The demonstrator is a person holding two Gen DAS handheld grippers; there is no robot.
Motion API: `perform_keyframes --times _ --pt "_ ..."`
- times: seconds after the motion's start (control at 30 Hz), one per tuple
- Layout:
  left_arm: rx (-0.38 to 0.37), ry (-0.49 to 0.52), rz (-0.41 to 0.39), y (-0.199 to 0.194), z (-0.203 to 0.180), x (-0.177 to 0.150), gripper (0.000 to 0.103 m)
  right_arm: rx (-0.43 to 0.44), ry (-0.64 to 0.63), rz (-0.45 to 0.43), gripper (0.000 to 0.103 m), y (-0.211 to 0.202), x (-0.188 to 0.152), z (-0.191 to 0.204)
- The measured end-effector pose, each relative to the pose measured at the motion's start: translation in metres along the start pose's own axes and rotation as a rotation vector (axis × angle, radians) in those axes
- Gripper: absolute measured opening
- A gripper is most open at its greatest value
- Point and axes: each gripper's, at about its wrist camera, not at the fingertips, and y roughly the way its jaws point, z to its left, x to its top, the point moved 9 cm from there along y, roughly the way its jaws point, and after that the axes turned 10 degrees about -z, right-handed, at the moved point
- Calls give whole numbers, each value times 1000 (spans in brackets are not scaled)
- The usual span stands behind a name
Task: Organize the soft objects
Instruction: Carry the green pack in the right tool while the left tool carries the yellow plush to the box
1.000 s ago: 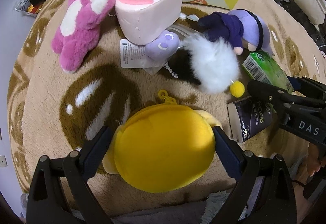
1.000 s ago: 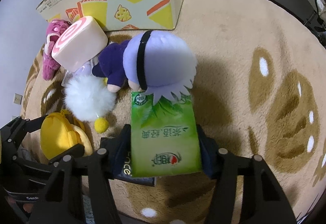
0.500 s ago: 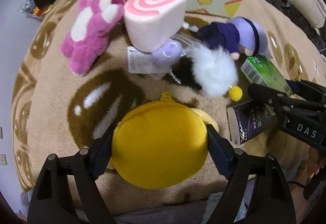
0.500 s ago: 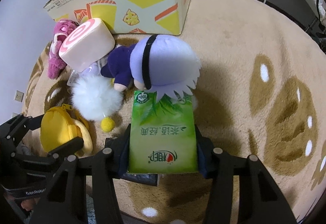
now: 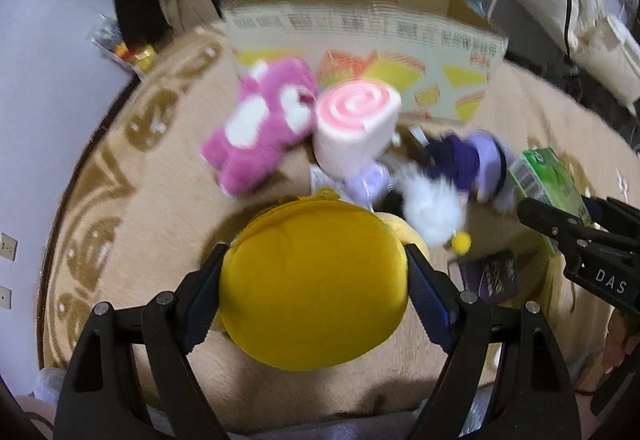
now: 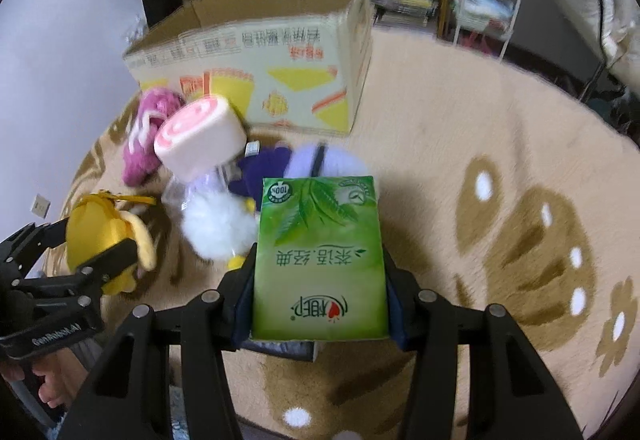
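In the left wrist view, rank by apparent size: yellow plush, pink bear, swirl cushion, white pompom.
1. yellow plush, though nearest the camera
2. pink bear and swirl cushion, too alike to rank
3. white pompom

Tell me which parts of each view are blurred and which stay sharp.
Left wrist view: the pink plush bear and cardboard box smear with motion; the gripped yellow plush is crisp. Right wrist view: the green tissue pack is sharp, its surroundings are softly blurred.

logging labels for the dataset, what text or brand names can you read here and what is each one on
"DAS": right gripper body, seen from the left wrist.
"GenRobot.AI": left gripper body.
"100%": round seal on the green tissue pack.
Chinese print on that pack and the cardboard box: not legible to me.
Dark packet: blurred.
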Motion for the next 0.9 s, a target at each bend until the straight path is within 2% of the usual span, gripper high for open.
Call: perform_keyframes --times 0.33,0.5,0.6,0.9 --pt "71 -5 -240 -43 5 29 83 48 9 -218 55 -41 39 -6" --pt "61 55 -342 -62 5 52 83 14 -11 -300 55 -55 54 -4" --pt "78 83 -398 -72 8 69 83 29 1 -332 55 -66 67 -5" --pt "89 51 -532 -103 19 122 83 56 -32 -410 55 -74 110 8"
